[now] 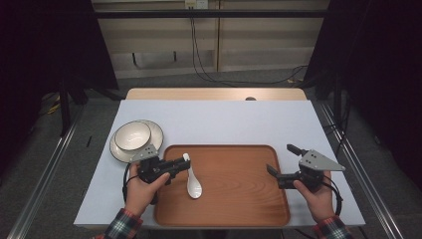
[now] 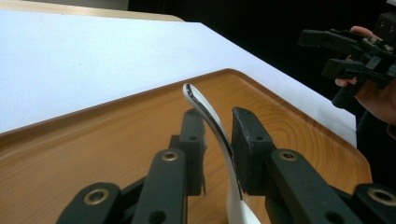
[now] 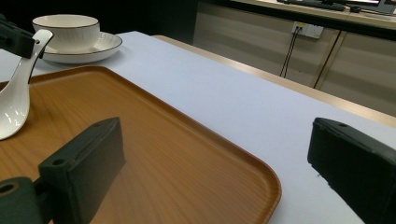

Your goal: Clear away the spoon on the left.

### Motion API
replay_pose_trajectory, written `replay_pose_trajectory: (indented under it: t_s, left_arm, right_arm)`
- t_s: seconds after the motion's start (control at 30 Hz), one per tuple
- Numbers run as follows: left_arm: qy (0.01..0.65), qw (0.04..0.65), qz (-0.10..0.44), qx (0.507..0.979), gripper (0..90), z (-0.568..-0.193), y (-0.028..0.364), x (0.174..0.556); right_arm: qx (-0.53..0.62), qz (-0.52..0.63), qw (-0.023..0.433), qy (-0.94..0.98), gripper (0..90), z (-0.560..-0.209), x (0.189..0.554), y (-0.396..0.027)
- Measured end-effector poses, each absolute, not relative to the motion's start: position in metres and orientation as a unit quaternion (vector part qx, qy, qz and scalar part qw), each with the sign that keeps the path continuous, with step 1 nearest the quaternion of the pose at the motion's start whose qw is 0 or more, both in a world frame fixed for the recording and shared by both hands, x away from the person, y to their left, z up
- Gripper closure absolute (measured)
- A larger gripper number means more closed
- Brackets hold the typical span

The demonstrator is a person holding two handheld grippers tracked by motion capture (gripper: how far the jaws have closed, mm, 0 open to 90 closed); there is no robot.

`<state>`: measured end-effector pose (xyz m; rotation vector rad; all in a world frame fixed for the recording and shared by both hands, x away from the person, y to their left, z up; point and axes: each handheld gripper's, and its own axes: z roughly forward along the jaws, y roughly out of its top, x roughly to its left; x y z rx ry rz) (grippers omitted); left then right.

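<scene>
A white ceramic spoon lies with its bowl on the left part of the wooden tray, handle rising toward the far side. My left gripper reaches in from the left, and the handle stands between its jaws. Those jaws are wider apart than the handle is thick, so the pads do not clamp it. In the right gripper view the spoon rests on the tray. My right gripper hovers at the tray's right edge, wide open and empty.
A white bowl sits on a white plate on the pale table, just beyond the tray's far left corner. The table's far edge meets a wooden strip. Cables hang along the back wall.
</scene>
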<state>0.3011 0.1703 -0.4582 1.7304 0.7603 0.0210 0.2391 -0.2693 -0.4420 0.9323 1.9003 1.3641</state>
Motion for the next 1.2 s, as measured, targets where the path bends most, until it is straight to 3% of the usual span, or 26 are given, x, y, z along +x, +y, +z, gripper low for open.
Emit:
replay_pose_trajectory:
  t_s: [1.2]
  left_arm:
    - [0.328, 0.561, 0.015, 0.76, 71.8, -0.4678, 0.1636, 0.3011]
  right_arm:
    - [0.348, 0.514, 0.3, 0.724, 3.4, -0.4431, 0.2399, -0.269]
